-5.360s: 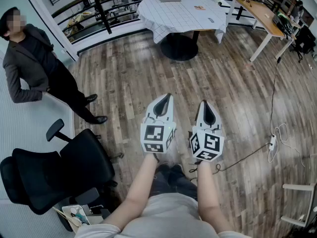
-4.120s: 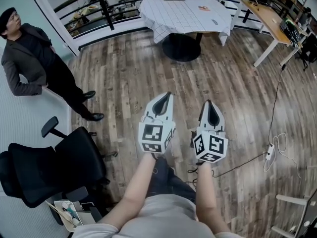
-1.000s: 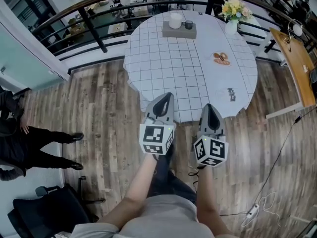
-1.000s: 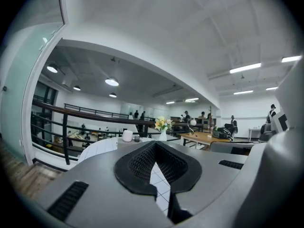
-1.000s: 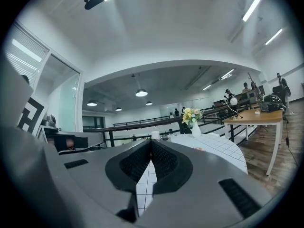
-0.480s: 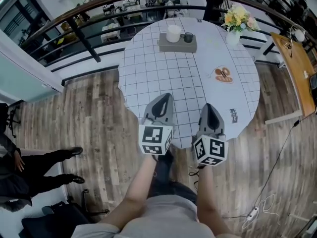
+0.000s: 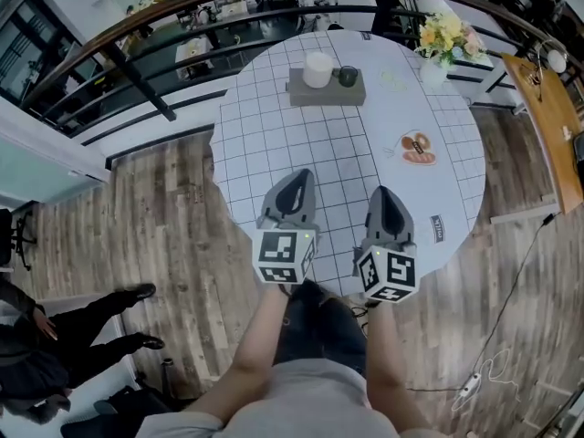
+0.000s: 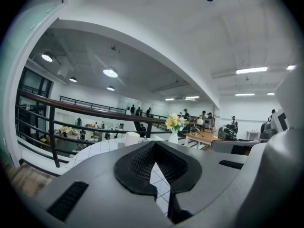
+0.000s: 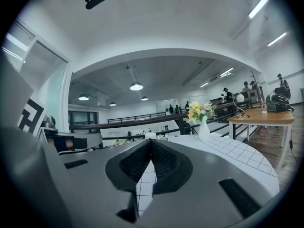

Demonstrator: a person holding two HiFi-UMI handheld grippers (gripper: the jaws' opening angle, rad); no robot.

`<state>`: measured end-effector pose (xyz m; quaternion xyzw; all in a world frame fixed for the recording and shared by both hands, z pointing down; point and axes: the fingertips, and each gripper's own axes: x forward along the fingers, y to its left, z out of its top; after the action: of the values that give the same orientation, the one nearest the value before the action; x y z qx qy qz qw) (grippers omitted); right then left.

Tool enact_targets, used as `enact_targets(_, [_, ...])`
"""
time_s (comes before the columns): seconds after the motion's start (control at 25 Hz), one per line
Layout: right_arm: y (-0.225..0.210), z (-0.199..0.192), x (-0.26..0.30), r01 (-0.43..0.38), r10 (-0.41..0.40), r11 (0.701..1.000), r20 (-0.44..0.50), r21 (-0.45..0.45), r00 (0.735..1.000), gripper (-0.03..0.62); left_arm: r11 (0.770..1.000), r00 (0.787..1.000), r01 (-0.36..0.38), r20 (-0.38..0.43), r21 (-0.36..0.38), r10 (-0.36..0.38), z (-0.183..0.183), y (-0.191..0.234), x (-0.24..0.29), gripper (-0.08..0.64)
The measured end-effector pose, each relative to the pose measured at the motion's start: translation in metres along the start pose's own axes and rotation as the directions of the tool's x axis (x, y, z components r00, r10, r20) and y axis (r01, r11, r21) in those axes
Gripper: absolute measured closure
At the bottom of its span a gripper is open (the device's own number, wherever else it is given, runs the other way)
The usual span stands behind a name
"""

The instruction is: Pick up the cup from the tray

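A grey tray [image 7: 328, 97] lies at the far side of the round table [image 7: 274, 135] with its white grid cloth. On the tray stand a white cup [image 7: 318, 69] and a small dark cup [image 7: 348, 77]. My left gripper [image 7: 304, 176] and right gripper [image 7: 382, 192] are side by side over the table's near part, both shut and empty, well short of the tray. In the left gripper view the left gripper [image 8: 154, 144] points at the white cup [image 8: 132, 137]. The right gripper [image 9: 151, 140] also points across the cloth toward the white cup [image 9: 150, 135].
A vase of flowers [image 7: 444, 39] stands at the table's far right, and a plate of food [image 7: 419, 147] and a small dark item [image 7: 437, 228] lie on its right side. A dark railing [image 7: 137, 80] curves behind. A person's legs [image 7: 109, 308] stand left; a wooden desk [image 7: 547, 108] stands right.
The person has walked up to the table: it went from far off to right under the grippers. Both grippers stayed shut, side by side.
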<state>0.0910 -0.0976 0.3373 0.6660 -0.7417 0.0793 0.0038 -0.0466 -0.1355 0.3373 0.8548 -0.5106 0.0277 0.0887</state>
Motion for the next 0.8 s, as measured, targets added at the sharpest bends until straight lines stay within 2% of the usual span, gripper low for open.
enact_targets(0.32, [-0.011, 0.000, 0.037, 0.000, 0.000, 1.000, -0.020, 0.001, 1.000, 0.584, 1.000, 1.000, 0.010, -0.017, -0.007, -0.010, 0.001, 0.009, 0.036, 0.554])
enact_targets(0.8, [-0.049, 0.012, 0.120, -0.083, 0.083, 0.997, -0.030, 0.002, 0.996, 0.584, 0.997, 0.997, -0.070, -0.016, 0.009, 0.070, 0.016, 0.025, 0.113, 0.554])
